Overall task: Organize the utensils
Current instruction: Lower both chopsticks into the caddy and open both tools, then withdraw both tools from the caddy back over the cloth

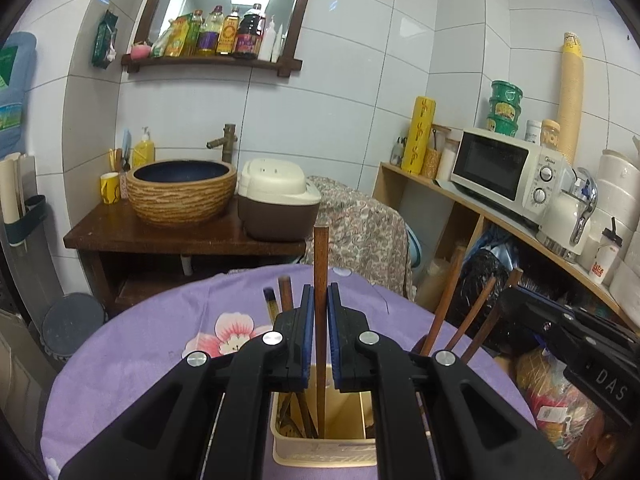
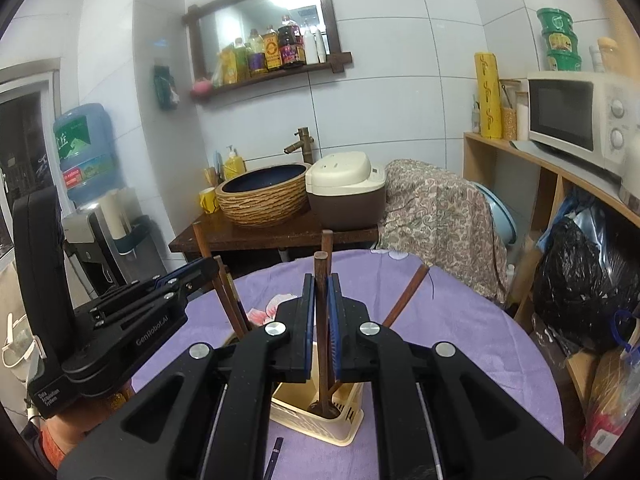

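Overhead, white tiled walls enclosed a small room; the round worktop carried a purple floral cloth. Beyond it stood a woven-pattern basin, a rice cooker and, on a side shelf, a microwave. The cream utensil holder sat near the worktop's edge. Left gripper fingers clenched an upright wooden utensil; right gripper fingers clenched another wooden handle, both reaching into the holder.
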Motion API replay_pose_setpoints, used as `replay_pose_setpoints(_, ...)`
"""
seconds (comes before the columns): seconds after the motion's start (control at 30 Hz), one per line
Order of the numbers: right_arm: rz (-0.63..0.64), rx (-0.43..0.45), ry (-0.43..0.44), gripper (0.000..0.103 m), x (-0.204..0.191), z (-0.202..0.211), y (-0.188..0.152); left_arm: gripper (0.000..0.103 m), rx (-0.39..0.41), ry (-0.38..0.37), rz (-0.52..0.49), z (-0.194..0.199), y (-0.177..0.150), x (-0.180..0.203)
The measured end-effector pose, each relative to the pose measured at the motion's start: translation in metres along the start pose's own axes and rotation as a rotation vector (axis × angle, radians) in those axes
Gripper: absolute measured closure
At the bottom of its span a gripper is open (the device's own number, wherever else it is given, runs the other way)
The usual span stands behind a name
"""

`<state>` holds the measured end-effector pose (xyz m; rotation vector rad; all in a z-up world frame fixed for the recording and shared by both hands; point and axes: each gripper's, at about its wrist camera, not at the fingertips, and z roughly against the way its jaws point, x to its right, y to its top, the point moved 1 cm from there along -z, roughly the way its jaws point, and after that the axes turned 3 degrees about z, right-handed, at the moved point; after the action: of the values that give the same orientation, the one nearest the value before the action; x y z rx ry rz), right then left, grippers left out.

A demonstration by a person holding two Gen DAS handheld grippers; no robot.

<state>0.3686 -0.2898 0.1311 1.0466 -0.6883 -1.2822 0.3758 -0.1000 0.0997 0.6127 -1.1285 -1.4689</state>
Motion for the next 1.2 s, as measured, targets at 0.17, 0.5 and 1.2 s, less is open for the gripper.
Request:
replay_pose_setpoints(0.17, -0.009, -0.011, 0.002, 0.095, 0.003, -0.006, -0.008, 0.095, -0.034, 0.006, -0.003, -0.009, -0.011, -0.001)
replay_pose_setpoints(0.5, -0.011, 0.038, -0.018, 0.046, 0.004, -0.001, -0.018, 0.060, -0.017, 0.014, -0.030, 0.002, -0.020, 0.003)
replay_pose_setpoints(1.2, 0.108, -0.256, -0.113, 0.039, -0.042, 0.021, -0.163, 0.023, -0.179, 0.251, 0.016, 0.071, -0.144, -0.071)
